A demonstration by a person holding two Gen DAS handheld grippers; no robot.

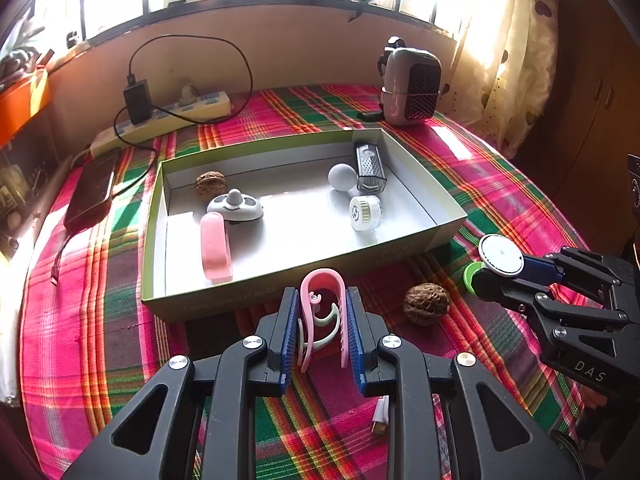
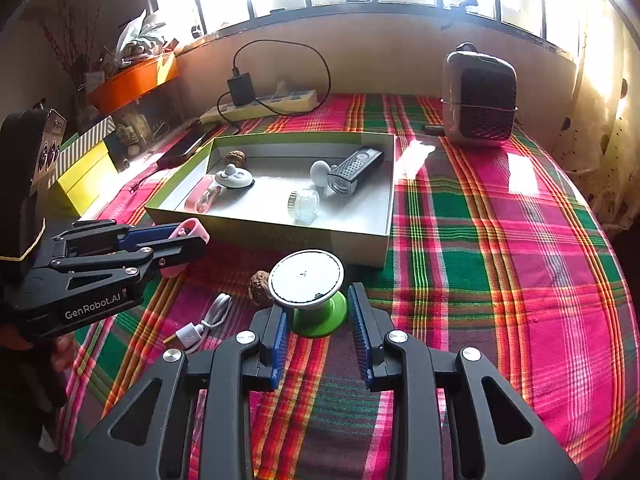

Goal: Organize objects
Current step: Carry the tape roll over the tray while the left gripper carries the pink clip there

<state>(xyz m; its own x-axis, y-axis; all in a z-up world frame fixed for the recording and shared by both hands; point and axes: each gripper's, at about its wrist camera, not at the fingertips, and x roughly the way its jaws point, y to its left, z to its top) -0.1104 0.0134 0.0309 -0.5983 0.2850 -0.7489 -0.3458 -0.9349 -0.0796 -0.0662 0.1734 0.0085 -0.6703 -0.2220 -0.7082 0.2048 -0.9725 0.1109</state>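
A plaid cloth (image 2: 500,220) covered the desk. A shallow open box (image 1: 424,184) lay toward the far edge, below the window. A small heater (image 2: 478,98) stood at the far right corner, a power strip (image 1: 160,120) along the far edge, and a phone (image 1: 94,190) near the left edge. Inside the box lay a pink case (image 1: 216,250), a grey dome gadget (image 1: 236,206), a grater (image 1: 370,168), a white ball (image 1: 342,176), a small jar (image 1: 366,212) and a walnut (image 1: 211,185). The left gripper (image 1: 323,330) was clamped on a pink clip (image 1: 324,296) just in front of the box. The right gripper (image 2: 320,320) had its pads against a green-footed disc stand (image 2: 306,280), which stood on the cloth near the front edge. A second walnut (image 1: 426,304) lay just beside the stand.
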